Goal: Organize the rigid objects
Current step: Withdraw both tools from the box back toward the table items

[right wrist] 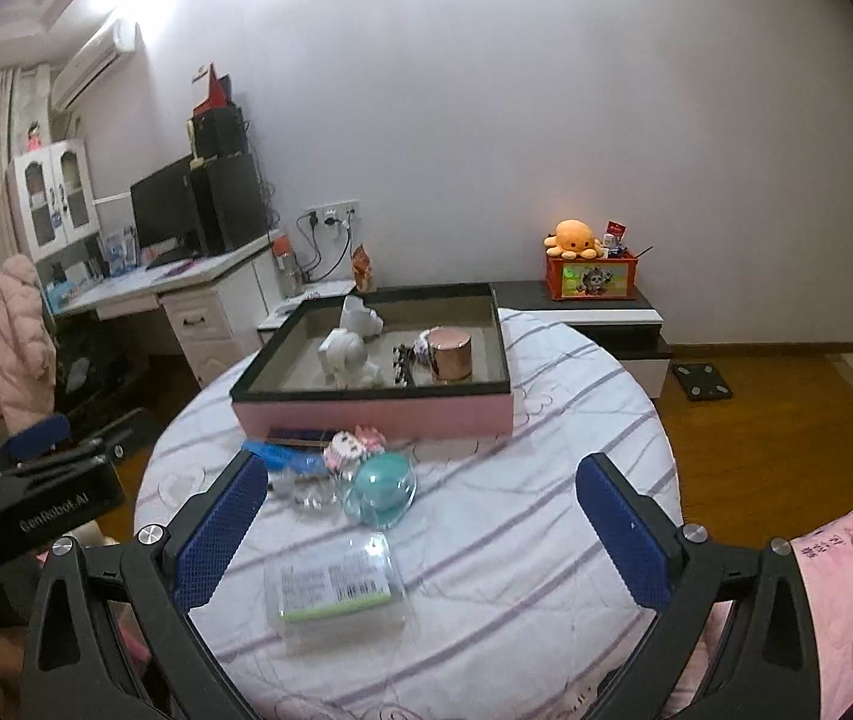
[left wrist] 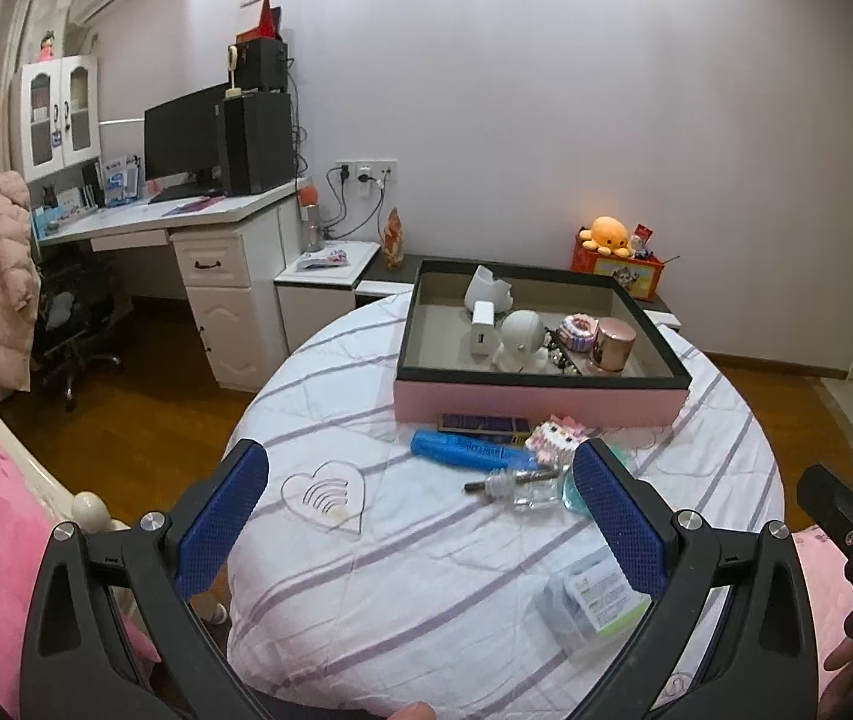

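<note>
Both the left gripper [left wrist: 420, 510] and right gripper [right wrist: 420, 516] hover wide open, empty. The clear packet [right wrist: 336, 591] lies near the bed's [right wrist: 546, 540] front edge, loose items beside the pink tray [right wrist: 378, 414]. The right fingers should straddle the packet's narrow sides, close squarely, then lift toward the tray.

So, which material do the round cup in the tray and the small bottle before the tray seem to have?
The round cup: probably metal or metallised plastic, with a glossy rose-gold mirror sheen. The small bottle: clear glass or hard plastic; the cloth shows through it.
</note>
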Tool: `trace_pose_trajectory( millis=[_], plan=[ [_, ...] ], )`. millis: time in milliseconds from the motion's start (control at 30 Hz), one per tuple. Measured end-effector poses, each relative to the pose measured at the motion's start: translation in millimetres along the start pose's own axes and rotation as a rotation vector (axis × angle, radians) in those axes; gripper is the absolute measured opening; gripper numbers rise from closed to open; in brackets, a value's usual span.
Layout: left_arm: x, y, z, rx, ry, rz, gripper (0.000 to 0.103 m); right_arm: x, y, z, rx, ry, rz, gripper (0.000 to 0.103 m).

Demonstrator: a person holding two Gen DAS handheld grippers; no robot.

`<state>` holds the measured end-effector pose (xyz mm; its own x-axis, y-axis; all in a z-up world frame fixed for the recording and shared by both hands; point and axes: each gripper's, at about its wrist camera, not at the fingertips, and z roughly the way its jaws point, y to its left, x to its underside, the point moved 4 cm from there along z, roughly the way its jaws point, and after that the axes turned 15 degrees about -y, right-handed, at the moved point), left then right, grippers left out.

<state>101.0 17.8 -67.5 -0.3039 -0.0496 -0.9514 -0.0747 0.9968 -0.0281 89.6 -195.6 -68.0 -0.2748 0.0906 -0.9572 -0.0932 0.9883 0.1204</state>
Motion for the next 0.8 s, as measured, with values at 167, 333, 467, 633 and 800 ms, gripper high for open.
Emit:
trace_pose_trajectory(
  millis=[167, 333, 467, 633, 800],
  plan=[
    [5.2, 8.8, -1.8, -0.007, 0.012, -0.019, 0.103, 8.5, 7.2, 1.9, -0.020, 0.025, -0.007, 0.103],
    [9.2, 11.6, -4.6, -0.009, 0.019, -0.026, 0.103, 13.8, 9.7, 2.4, -0.026, 0.038, -0.009, 0.103],
    [8.6, 6.4, -8.0, 0.006, 0.014, -0.017, 0.103, 14.2, 11.1, 2.5, -0.022, 0.036, -0.014, 0.103],
    [9.5, 1.9, -10.6, 0.018, 0.016, -0.012, 0.103, 14.8, 11.3, 1.5, -0.018, 0.035, -0.014, 0.103],
    [11.7, 2.2, -10.4, 0.022, 0.022, -0.019, 0.103, 15.7, 10.2, -0.1, -0.014, 0.041, -0.013, 0.103]
  ],
)
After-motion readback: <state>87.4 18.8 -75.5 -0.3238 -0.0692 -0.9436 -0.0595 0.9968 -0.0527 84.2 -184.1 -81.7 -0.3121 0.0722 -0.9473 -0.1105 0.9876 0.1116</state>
